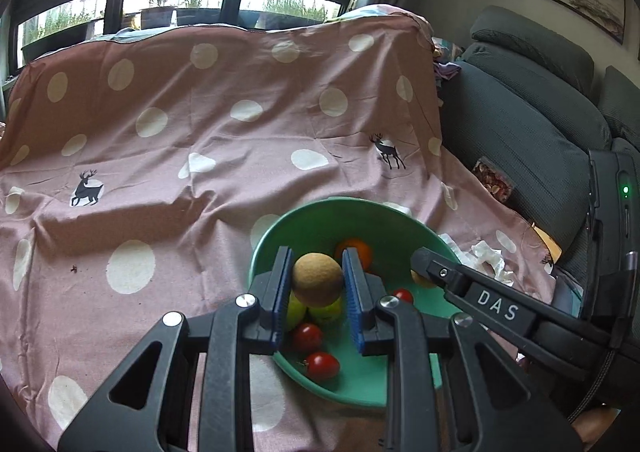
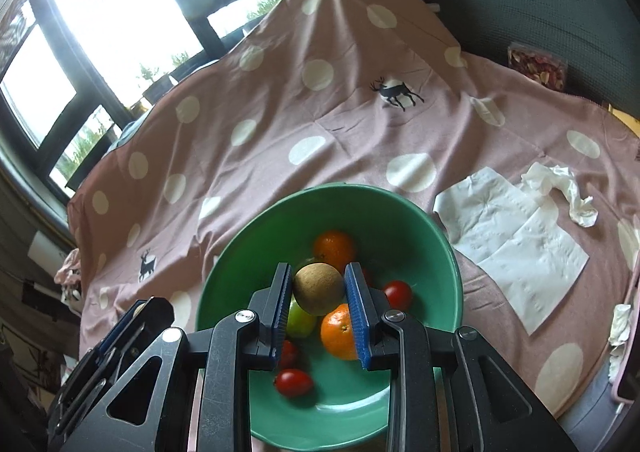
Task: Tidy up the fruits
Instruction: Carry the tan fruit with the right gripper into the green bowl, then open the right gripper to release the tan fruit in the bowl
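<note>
Pink spotted cloth [image 1: 200, 139] fills both frames, and low at centre sits our green bowl [image 2: 400, 211] of fruit. We've got both tongs over it: our left gripper [image 1: 316, 280] clamps a brown fruit [image 1: 317, 279], our right gripper [image 2: 319, 290] another [image 2: 318, 289], each poised above the oranges [image 2: 335, 248] and tomatoes [image 2: 293, 382]. That suggests we're either dropping them in or sorting them out; we can't tell which.

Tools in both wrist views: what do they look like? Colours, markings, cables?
Both are alike: black plastic linkage arms with triangular cut-outs, silver pivot screws, and ribbed blue pads on the fingers. The left tool view shows the right tool's side: white "DAS" lettering, a green LED and a braided cable. No hands or sleeves visible.
</note>
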